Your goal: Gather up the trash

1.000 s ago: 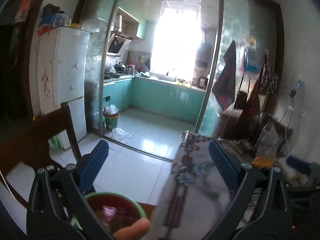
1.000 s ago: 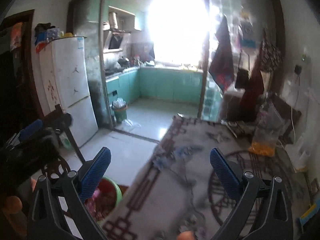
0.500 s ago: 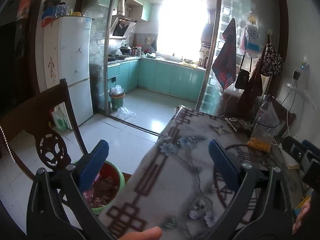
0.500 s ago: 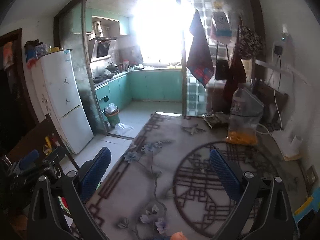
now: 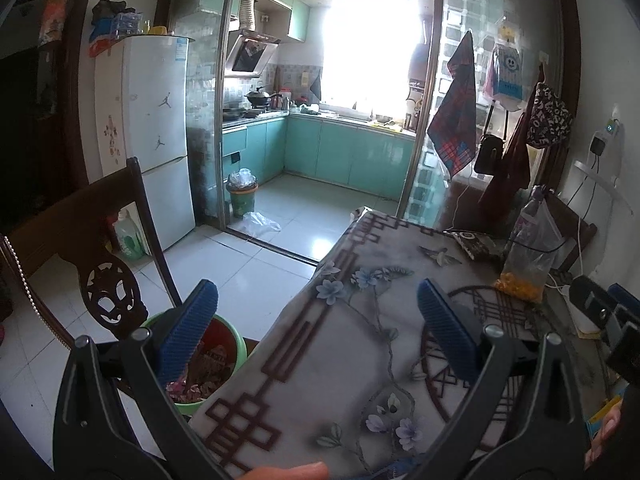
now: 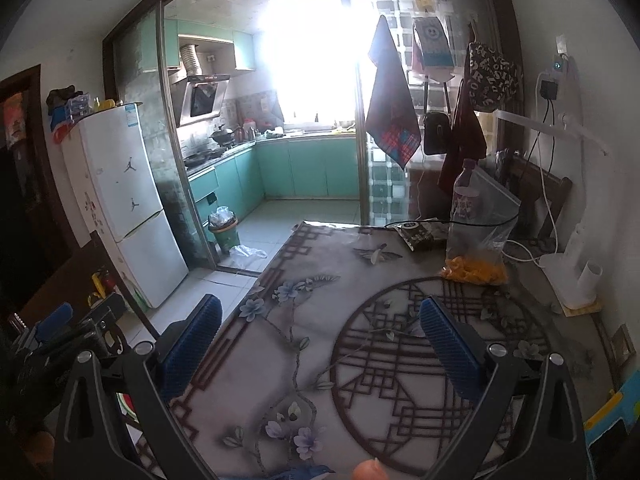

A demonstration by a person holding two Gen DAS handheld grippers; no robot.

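I see the patterned table beneath both my tongs. The green trash bin sits on the floor just beside its left edge. My left gripper and right gripper gape wide, holding nothing.

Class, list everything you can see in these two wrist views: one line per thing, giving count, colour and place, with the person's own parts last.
Table: one, grey flowered cloth, foreground.
Bin: one, green, red-lined, wrappers inside, on floor left of table.
Chair: one, dark wood, behind that bin.
Fridge: one, white, left wall.
Kitchen bin: one, green, by the sliding door.
Clear bag: one, orange pieces inside, far side of table.
Bottle: one, clear, purple label, inside the bag.
Dark packet: one, black, left of bag.
Cabinets: several, teal, kitchen.
Plaid cloth: one, red-blue, hanging on the glass partition.
Left claw: one, blue pads, open, empty.
Right claw: one, blue pads, open, empty.
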